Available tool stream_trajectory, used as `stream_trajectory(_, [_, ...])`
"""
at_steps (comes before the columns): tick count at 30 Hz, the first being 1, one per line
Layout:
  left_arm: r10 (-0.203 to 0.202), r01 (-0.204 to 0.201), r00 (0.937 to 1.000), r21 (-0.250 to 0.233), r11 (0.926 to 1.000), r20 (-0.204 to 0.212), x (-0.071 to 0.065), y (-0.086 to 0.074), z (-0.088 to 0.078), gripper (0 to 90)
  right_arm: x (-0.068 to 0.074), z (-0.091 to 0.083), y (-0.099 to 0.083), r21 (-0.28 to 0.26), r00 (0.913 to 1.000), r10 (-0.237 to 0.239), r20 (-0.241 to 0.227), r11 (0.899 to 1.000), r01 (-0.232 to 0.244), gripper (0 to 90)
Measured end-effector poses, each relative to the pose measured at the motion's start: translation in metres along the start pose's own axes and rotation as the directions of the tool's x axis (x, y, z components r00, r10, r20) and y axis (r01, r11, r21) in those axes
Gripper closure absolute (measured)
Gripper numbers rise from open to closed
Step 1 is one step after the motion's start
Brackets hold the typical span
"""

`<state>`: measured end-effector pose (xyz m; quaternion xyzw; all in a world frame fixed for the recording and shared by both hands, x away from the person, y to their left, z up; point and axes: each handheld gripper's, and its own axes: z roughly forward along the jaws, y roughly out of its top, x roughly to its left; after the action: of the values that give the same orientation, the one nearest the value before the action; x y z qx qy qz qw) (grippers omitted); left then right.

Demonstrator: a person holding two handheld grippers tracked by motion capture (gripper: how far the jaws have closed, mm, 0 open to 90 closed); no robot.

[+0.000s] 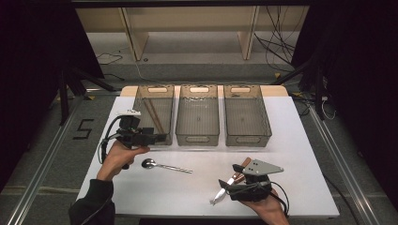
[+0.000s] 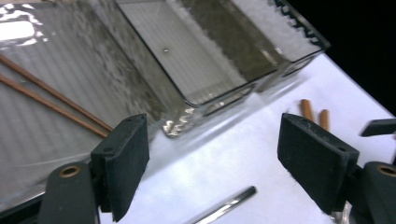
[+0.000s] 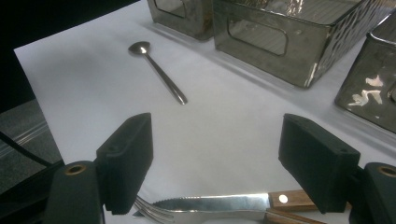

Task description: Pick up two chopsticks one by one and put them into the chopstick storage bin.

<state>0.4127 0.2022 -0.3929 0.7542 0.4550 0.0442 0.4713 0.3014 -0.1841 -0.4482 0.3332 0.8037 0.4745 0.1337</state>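
The left claw [image 1: 157, 138] is held spread and empty at the near end of the left bin [image 1: 141, 101], where two chopsticks [image 1: 154, 115] lie; that sorting step looks finished. The right claw [image 3: 215, 163] is spread over a knife [image 3: 219, 203] and fork [image 3: 152, 212], touching neither. Closing on one seems called for next; a spoon [image 1: 164, 165] lies between the hands on the table [image 1: 291, 154].

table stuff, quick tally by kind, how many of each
bins: 3
chopsticks, in the left bin: 2
spoon: 1
knife: 1
fork: 1
total: 8
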Motion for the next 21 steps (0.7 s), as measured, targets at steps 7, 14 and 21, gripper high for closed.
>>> stream_trajectory(7, [0.007,-0.007,0.9999,-0.033,0.9994,0.010,-0.006,-0.019,-0.005,23.6,0.005,0.007,0.005,0.010,0.9992,-0.022,-0.033,1.000,0.023,27.0])
stream_trajectory(14, [0.005,-0.004,1.0000,-0.086,0.9963,0.004,-0.011,-0.034,-0.010,22.8,0.010,0.023,0.017,0.028,0.9941,-0.074,-0.079,0.997,0.076,28.0])
stream_trajectory(21, [0.000,0.001,1.0000,-0.144,0.9896,0.005,-0.014,-0.053,-0.017,21.6,0.012,0.051,0.034,0.063,0.9849,-0.110,-0.134,0.991,0.120,29.3])
